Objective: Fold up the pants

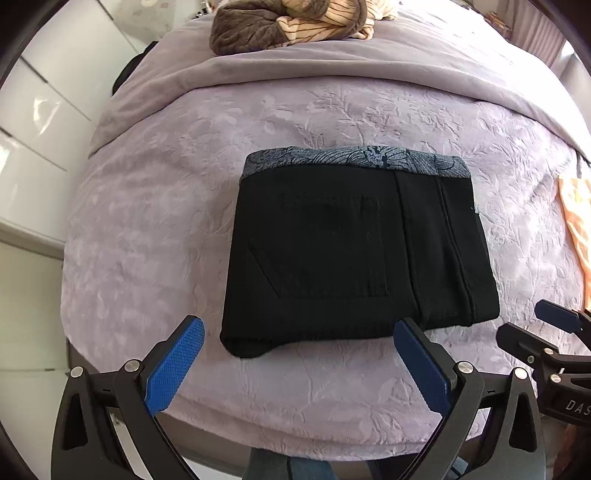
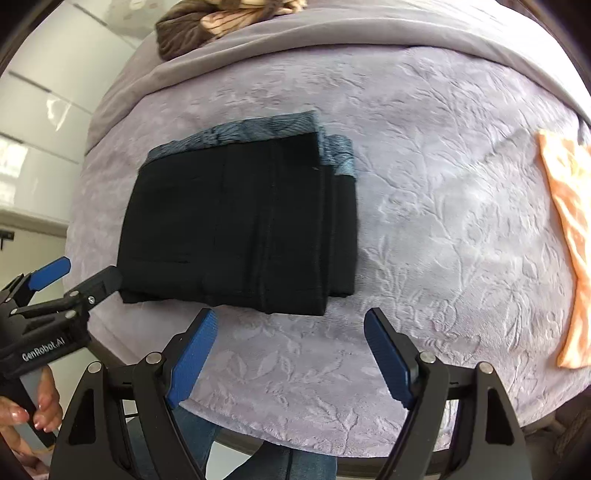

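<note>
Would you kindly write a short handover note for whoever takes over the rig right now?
Left claw: open, empty, just short of the near edge of the pants.
Right claw: open, empty, near the bundle's right corner.
Pants: folded into a compact black rectangle on the lilac bedspread, patterned waistband at the far edge.
Done: folding looks complete.
Left: perhaps square the offset right-hand layers, otherwise nothing.

We were in a home bedroom: a bed (image 1: 155, 206) with an embossed lilac floral bedspread, a plain grey blanket (image 1: 332, 62) folded across its far part, a crumpled brown and striped blanket (image 1: 288, 22) by the head. Glossy white wardrobe doors (image 1: 40, 122) stood alongside, pinkish curtains (image 1: 535, 33) behind.
</note>
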`<state>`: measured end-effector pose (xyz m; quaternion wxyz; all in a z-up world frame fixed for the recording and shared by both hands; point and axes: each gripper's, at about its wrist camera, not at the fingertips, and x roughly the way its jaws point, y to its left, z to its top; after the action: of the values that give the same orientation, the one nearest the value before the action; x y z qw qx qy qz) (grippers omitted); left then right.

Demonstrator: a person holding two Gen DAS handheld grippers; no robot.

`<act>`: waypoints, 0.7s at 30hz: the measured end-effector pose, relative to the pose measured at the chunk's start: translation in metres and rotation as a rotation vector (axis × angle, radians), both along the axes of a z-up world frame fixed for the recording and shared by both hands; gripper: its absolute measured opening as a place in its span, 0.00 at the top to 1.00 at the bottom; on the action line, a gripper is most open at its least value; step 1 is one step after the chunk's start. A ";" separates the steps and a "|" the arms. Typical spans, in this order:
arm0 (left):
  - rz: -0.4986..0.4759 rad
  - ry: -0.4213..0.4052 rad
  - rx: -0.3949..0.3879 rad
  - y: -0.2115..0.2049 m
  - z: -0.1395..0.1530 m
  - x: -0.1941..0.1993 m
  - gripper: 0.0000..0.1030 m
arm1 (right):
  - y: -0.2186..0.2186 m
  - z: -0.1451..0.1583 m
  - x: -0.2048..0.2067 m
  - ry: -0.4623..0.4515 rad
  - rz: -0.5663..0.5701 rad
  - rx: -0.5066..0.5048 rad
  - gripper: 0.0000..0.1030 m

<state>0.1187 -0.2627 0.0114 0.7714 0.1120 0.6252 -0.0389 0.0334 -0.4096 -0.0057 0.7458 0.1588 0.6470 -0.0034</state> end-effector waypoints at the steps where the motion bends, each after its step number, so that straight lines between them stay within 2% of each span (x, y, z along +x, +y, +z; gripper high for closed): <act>1: 0.014 0.000 -0.001 0.002 0.001 -0.004 0.00 | 0.002 0.000 0.000 -0.002 0.009 0.001 0.18; 5: 0.048 0.006 0.000 0.010 0.003 -0.013 0.00 | 0.007 0.000 0.000 -0.001 0.039 0.008 0.18; 13: 0.068 -0.007 0.011 0.026 0.007 -0.020 0.00 | 0.005 -0.001 -0.006 0.002 0.003 0.011 0.18; 21: -0.012 0.034 -0.019 0.025 -0.013 -0.021 0.00 | 0.002 -0.003 -0.023 0.026 -0.076 -0.031 0.18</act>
<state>0.0978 -0.2377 -0.0018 0.7615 0.1077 0.6371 -0.0514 0.0108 -0.4081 -0.0083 0.7391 0.1715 0.6500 -0.0436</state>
